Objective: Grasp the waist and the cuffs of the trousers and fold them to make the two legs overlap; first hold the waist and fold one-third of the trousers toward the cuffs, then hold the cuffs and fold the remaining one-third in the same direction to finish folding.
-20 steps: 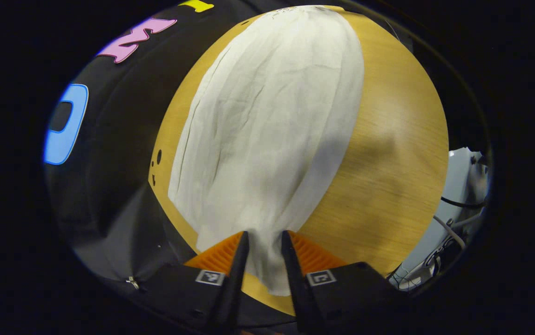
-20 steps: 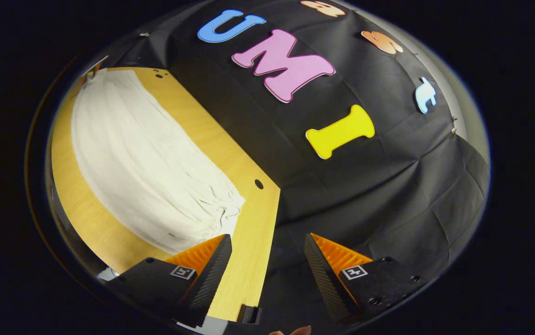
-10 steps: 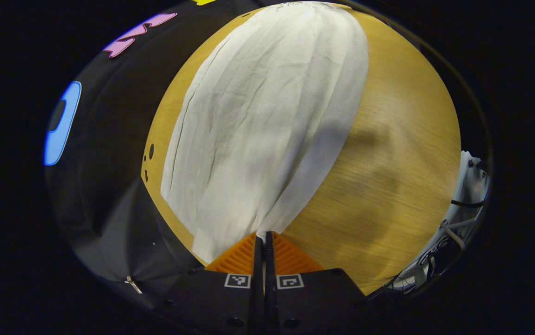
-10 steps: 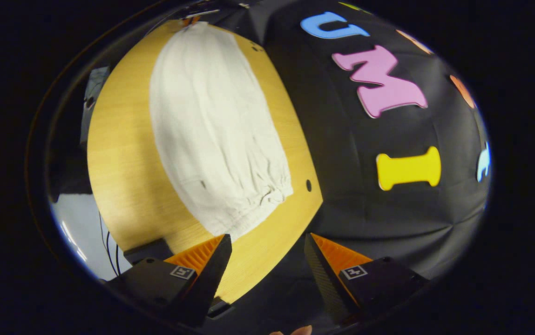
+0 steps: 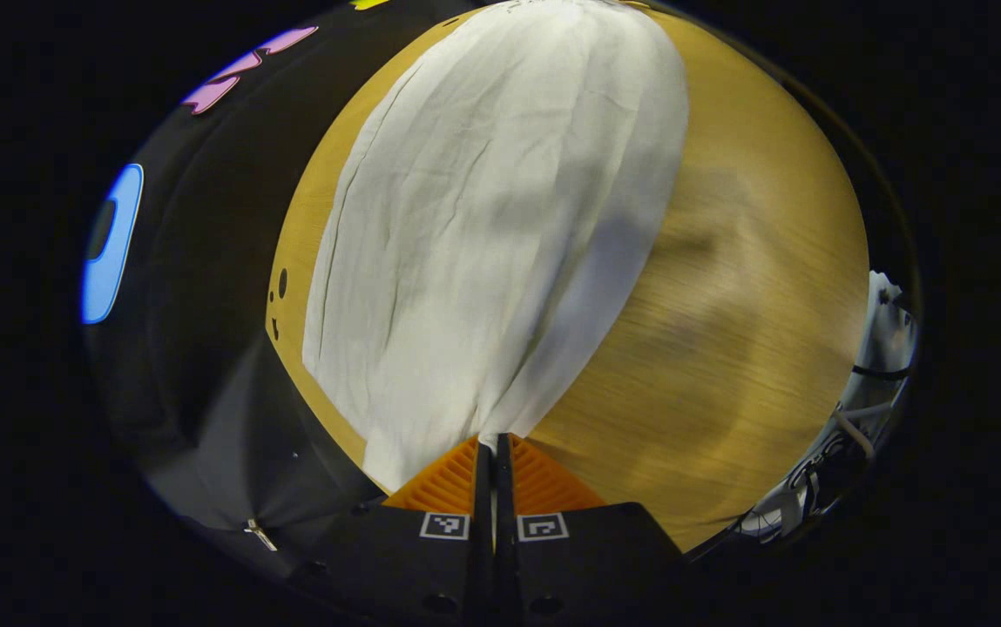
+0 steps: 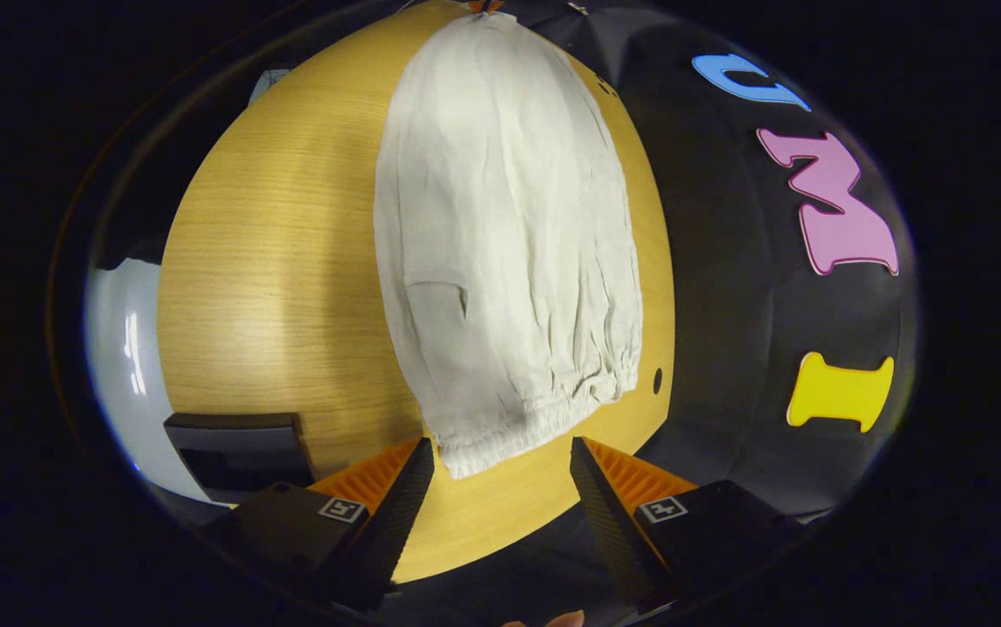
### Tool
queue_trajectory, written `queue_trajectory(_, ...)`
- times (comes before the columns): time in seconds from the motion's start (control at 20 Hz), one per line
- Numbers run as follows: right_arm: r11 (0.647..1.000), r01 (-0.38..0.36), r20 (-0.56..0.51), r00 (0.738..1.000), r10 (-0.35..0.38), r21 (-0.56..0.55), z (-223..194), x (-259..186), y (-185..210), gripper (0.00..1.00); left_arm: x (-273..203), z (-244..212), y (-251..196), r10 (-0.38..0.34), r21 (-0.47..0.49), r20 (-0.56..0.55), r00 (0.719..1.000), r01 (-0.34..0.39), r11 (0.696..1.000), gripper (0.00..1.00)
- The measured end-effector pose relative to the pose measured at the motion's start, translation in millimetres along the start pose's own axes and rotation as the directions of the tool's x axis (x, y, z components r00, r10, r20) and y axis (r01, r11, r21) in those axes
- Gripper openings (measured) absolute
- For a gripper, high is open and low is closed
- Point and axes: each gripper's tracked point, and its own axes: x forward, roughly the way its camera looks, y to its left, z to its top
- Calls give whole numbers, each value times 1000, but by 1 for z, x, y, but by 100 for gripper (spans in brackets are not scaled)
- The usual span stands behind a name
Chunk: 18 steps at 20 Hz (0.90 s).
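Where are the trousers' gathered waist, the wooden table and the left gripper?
trousers' gathered waist (image 6: 544, 418), right gripper view: on the puckered band.
wooden table (image 6: 282, 261), right gripper view: on bare wood beside the cloth.
left gripper (image 5: 494, 446), left gripper view: between its fingertips.

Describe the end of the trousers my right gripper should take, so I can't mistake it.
On the wooden table the pale trousers lie lengthwise. Follow them toward the right gripper, open just short of them, to the waist. Its gathered, puckered elastic band sets it apart from the smooth cloth elsewhere.

Cream trousers flat lengthwise on table, wrinkled.
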Motion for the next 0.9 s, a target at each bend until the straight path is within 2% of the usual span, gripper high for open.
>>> queue_trajectory(0.25,998,-55,24,998,55,1,0,19,-3,97,-1,1,0,-9,-5,-23,1000,9,1000,6)
queue_trajectory(0.35,994,-109,27,994,108,30,-1,26,3,93,-1,0,0,-11,-8,-27,1000,11,1000,6)
queue_trajectory(0.45,978,-196,6,981,196,67,-3,28,16,76,-1,1,-1,-17,-12,-34,999,17,1000,6)
queue_trajectory(0.5,971,-221,-6,975,222,87,-3,27,18,47,-1,0,0,-20,-10,-39,999,19,1000,6)
queue_trajectory(0.55,964,-241,-14,970,244,112,-1,24,19,46,0,0,-1,-21,-8,-43,999,21,1000,6)
queue_trajectory(0.65,955,-257,-26,964,264,148,6,25,13,21,0,0,0,-13,-19,-62,998,12,1000,6)
queue_trajectory(0.7,939,-285,-21,955,294,191,6,27,17,13,-1,-1,1,2,-37,-78,997,-5,999,6)
queue_trajectory(0.75,926,-295,-11,952,306,236,8,27,14,12,-2,1,3,16,-62,-84,996,-21,998,6)
queue_trajectory(0.9,907,-254,11,964,266,336,9,15,-2,12,-8,7,9,61,-177,-76,995,-74,981,6)
